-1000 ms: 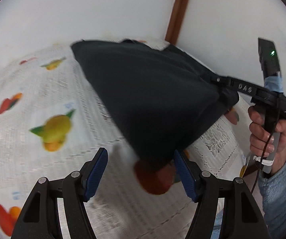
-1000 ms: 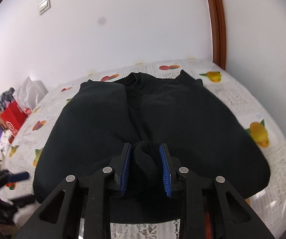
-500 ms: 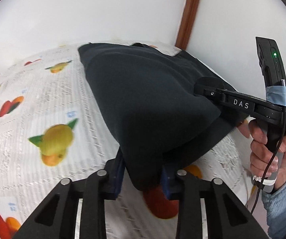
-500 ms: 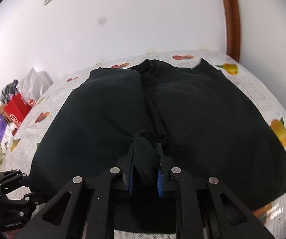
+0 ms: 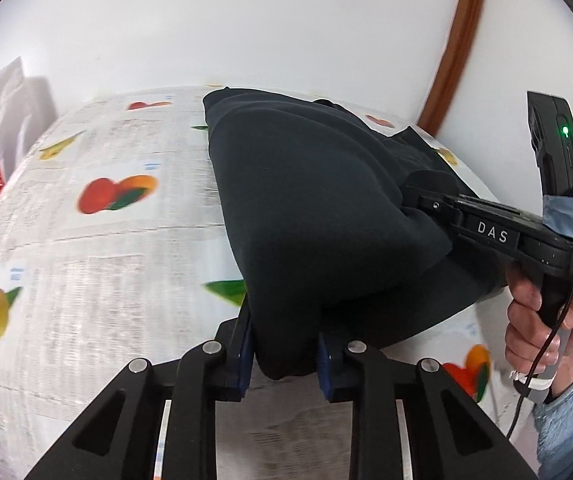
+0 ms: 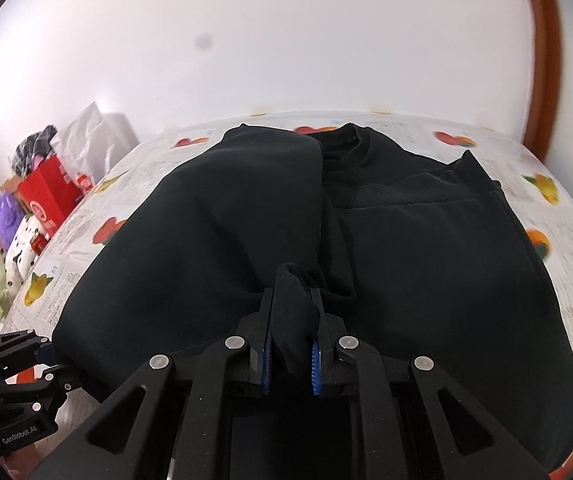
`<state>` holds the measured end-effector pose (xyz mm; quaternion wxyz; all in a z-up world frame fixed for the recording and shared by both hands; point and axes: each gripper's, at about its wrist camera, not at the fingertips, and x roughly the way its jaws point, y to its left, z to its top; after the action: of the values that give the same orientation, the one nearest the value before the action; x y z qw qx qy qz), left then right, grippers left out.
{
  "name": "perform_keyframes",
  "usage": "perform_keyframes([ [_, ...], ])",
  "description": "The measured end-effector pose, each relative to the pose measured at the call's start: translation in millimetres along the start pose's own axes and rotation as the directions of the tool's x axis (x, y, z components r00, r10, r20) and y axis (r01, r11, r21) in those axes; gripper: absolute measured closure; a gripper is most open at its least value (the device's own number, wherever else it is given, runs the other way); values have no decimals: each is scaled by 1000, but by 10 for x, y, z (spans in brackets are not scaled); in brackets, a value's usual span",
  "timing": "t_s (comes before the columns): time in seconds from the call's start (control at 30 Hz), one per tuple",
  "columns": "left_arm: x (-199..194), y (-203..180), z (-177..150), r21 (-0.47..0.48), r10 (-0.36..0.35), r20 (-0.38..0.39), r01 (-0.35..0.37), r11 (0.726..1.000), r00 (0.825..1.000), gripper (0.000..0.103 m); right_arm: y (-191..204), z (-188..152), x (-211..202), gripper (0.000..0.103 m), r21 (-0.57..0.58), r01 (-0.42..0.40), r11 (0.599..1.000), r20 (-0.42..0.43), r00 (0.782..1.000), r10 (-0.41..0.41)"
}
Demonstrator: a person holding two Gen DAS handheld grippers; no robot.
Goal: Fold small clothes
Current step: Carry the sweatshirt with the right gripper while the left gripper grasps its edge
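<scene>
Black sweater (image 6: 426, 248) clamped by both tongs (image 5: 284, 344) (image 6: 291, 334) on fruit-print tablecloth (image 5: 98, 248).

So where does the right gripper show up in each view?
Left wrist view: the right gripper enters from the right edge, shut on the black top, hand on its handle.
Right wrist view: it fills the bottom centre, a fold of the top between its fingers.
Shared landmark: the brown door frame at upper right.
</scene>
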<state>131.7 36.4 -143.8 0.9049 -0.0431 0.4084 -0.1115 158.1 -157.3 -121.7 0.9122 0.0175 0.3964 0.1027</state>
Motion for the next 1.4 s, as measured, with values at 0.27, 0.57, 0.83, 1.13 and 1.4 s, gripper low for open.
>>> perform_keyframes([
  [0.27,-54,220,-39,-31,-52,-25,51,998,998,64,282,143,156,83,-35,-18,999,-7,1000,17],
  [0.57,231,-16,142,14,-2,-64,3,1000,998,40,139,247,241,55,138,-140,980,-10,990,143],
  [0.83,325,-90,138,35,64,-64,-62,997,996,35,156,354,260,93,167,-73,983,51,997,65],
  [1.13,294,-107,102,42,82,-44,-80,996,996,33,-443,293,-826,96,169,1,986,332,941,-58],
  [1.4,144,-175,31,48,46,-29,-44,998,999,36,-723,-306,-492,91,169,58,984,89,993,-74],
])
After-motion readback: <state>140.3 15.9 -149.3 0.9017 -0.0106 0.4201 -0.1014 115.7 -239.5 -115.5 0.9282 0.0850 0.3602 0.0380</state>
